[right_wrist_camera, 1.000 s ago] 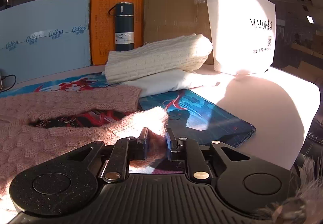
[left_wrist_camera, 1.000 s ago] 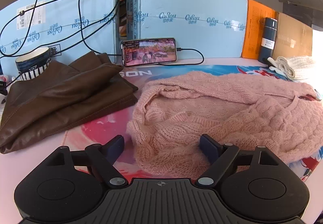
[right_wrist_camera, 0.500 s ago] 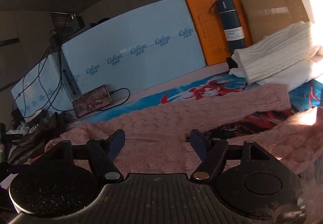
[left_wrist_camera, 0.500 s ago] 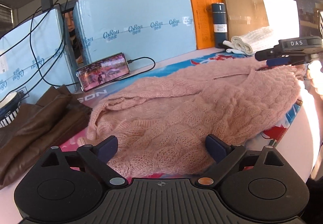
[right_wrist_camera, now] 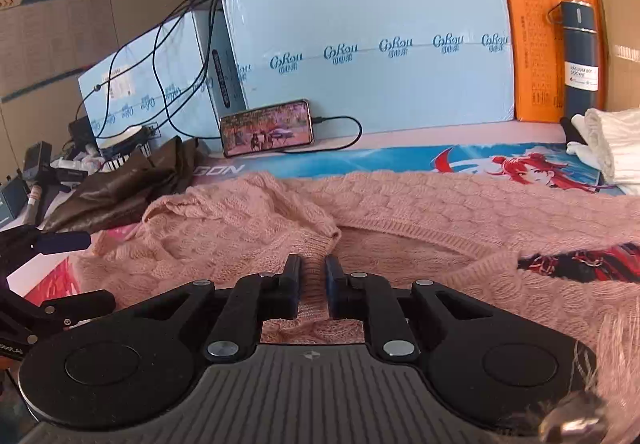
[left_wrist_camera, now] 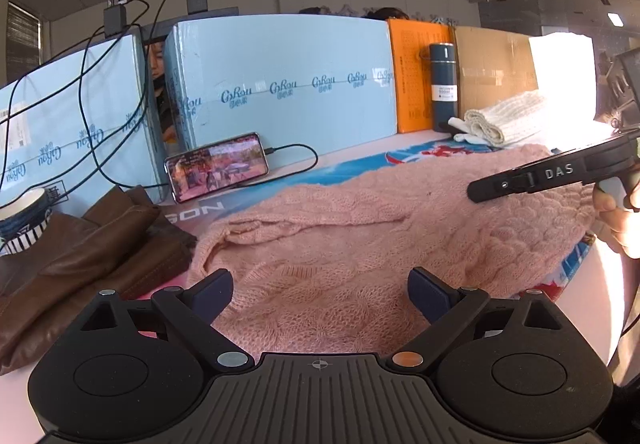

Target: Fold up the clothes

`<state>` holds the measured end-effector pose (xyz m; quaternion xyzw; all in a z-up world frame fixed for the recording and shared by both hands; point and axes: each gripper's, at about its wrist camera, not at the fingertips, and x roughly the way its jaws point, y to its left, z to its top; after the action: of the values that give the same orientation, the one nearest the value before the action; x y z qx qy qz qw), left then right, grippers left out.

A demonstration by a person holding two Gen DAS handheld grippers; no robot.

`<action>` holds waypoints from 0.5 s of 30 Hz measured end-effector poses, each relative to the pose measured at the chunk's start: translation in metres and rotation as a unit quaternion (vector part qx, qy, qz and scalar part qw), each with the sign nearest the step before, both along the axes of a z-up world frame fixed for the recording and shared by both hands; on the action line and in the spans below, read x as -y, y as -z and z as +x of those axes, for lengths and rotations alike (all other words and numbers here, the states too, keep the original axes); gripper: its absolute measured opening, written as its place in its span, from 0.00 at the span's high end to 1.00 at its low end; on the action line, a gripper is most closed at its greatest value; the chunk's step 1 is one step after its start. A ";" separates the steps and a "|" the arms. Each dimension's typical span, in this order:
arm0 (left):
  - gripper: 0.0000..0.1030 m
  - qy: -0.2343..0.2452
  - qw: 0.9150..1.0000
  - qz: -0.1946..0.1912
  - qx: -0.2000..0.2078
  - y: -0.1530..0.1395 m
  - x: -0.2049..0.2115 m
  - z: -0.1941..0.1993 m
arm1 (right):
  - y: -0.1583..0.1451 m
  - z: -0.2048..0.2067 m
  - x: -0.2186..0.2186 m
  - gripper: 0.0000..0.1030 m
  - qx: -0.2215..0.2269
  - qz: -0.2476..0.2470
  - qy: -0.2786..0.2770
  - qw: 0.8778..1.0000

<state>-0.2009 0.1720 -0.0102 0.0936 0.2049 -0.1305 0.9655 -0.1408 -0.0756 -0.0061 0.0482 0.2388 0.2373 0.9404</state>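
Note:
A pink cable-knit sweater (left_wrist_camera: 392, 228) lies spread across the printed mat, also in the right wrist view (right_wrist_camera: 420, 211). My left gripper (left_wrist_camera: 320, 286) is open and empty, fingers wide apart just above the sweater's near edge. My right gripper (right_wrist_camera: 313, 276) has its fingers nearly together over the pink knit near a folded sleeve cuff (right_wrist_camera: 316, 228); whether fabric sits between them I cannot tell. The right gripper's body shows in the left wrist view (left_wrist_camera: 560, 173) above the sweater's right side.
A folded brown leather garment (left_wrist_camera: 80, 256) lies at the left. A phone (left_wrist_camera: 218, 165) leans on blue boxes (left_wrist_camera: 288, 83) at the back with cables. A cream knit (left_wrist_camera: 504, 119) and dark flask (left_wrist_camera: 443, 83) stand at the back right. A striped cup (left_wrist_camera: 24, 215) sits far left.
The right gripper let go of a sweater end, swung left over the sweater's middle, opened, then closed to a narrow gap. The left gripper stayed open and its view turned right.

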 end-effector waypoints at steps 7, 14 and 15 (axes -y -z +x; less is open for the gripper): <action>0.06 -0.017 0.999 0.023 -0.025 0.006 0.005 0.011 | 0.006 -0.008 0.004 0.83 0.008 -0.064 0.015 0.998; 0.06 0.028 0.998 0.037 0.047 -0.007 0.002 -0.016 | 0.014 -0.016 0.007 0.35 0.050 -0.110 0.029 0.992; 0.06 0.047 0.996 0.046 0.062 -0.009 0.004 -0.022 | 0.011 -0.018 0.015 0.28 0.058 -0.096 0.027 0.993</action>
<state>-0.2226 0.1683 -0.0015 0.1553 0.1460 -0.1598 0.9639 -0.1591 -0.0908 -0.0167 -0.0502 0.2040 0.1897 0.9591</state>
